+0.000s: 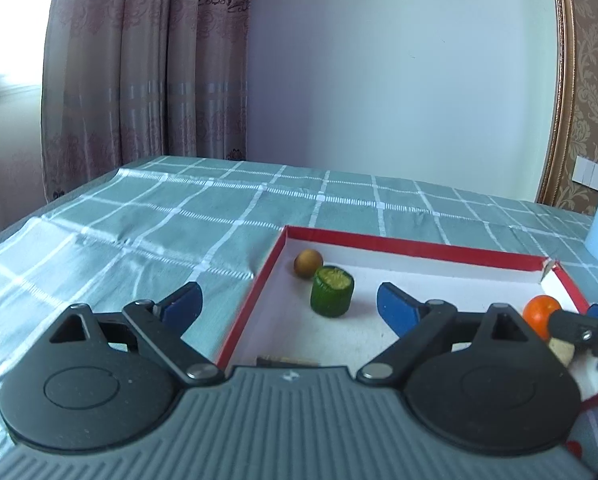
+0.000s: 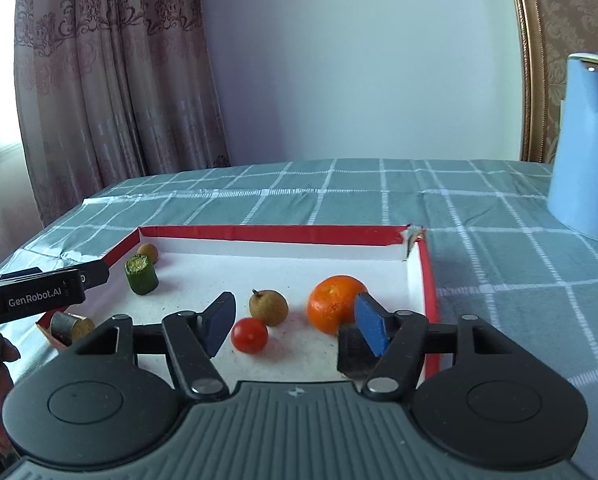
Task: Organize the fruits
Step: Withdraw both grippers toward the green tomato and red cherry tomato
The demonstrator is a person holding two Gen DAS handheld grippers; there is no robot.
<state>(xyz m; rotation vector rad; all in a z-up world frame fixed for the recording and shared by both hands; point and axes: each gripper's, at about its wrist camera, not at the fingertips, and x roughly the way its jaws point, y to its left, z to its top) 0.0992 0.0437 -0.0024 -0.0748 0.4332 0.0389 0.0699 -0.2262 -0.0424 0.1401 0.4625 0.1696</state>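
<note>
Parted wide, right tool [image 2: 295, 322], framing red tomato [image 2: 249, 335] and brown pear [image 2: 268, 307]; orange [image 2: 333, 307] against its right finger. Left tool [image 1: 289, 300] spread open too (straddling the red-rimmed box [image 2: 427, 276] wall), green chunk [image 1: 332, 291] between. Blue jug [image 2: 585, 152] on desk [image 2: 499, 240].

Box [image 2: 415, 276]: on the table [image 2: 499, 216], kettle [image 2: 583, 148] beyond its right wall
Far left corner: small round fruit [image 2: 147, 251], cut cylinder [image 2: 141, 274] just before it
Near right: orange [image 2: 335, 304], pear [image 2: 269, 307] left of it, tomato [image 2: 249, 335] in front
</note>
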